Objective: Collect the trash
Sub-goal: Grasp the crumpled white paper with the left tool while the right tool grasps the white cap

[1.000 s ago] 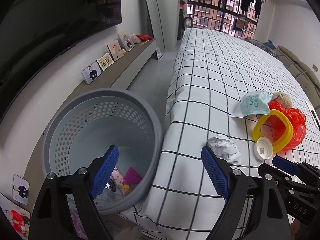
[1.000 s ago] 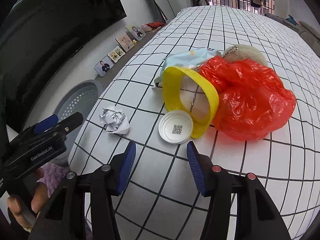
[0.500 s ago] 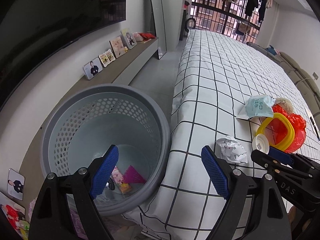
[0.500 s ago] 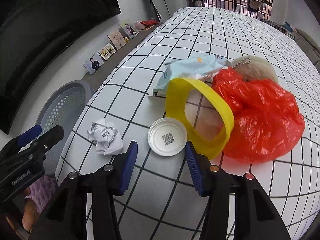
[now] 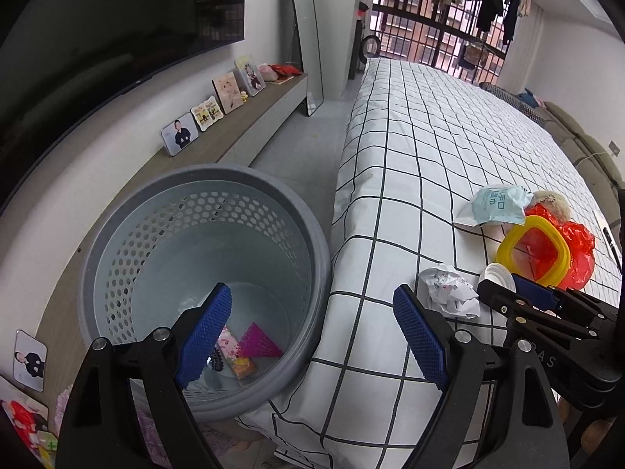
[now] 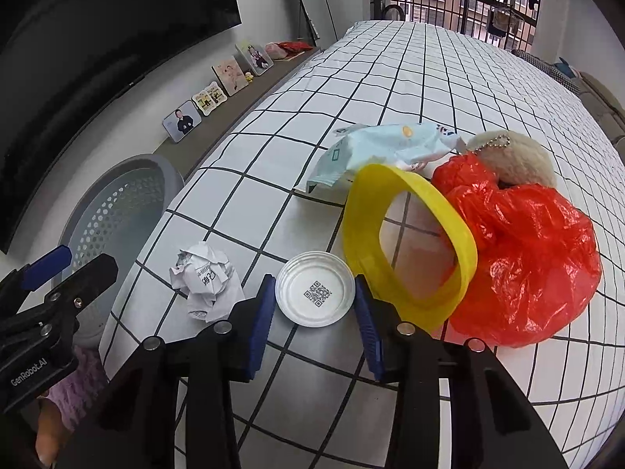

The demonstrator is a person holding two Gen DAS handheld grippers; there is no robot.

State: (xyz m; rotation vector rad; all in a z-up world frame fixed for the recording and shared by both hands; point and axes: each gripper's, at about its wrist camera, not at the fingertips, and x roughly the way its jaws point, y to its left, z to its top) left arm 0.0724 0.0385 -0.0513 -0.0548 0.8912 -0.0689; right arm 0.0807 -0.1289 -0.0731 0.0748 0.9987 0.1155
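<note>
A white round lid [image 6: 315, 288] with a QR code lies on the checked bed [image 6: 390, 90]. My right gripper [image 6: 311, 301] is open with a blue pad on each side of the lid. A crumpled paper ball [image 6: 205, 279] lies left of it; it also shows in the left wrist view [image 5: 449, 291]. A yellow ring [image 6: 410, 234], a red plastic bag [image 6: 523, 258] and a pale blue wipes packet [image 6: 383, 148] lie behind the lid. My left gripper [image 5: 312, 332] is open and empty above the grey perforated bin [image 5: 117, 234], which holds a few scraps.
The bin stands on the floor against the bed's corner. A beige plush keychain [image 6: 511, 156] lies behind the red bag. A low shelf [image 5: 242, 133] with photo frames runs along the left wall under a dark screen.
My right gripper has moved forward to the white lid, and its pads now flank it. My left gripper has stayed over the bin and risen slightly.
</note>
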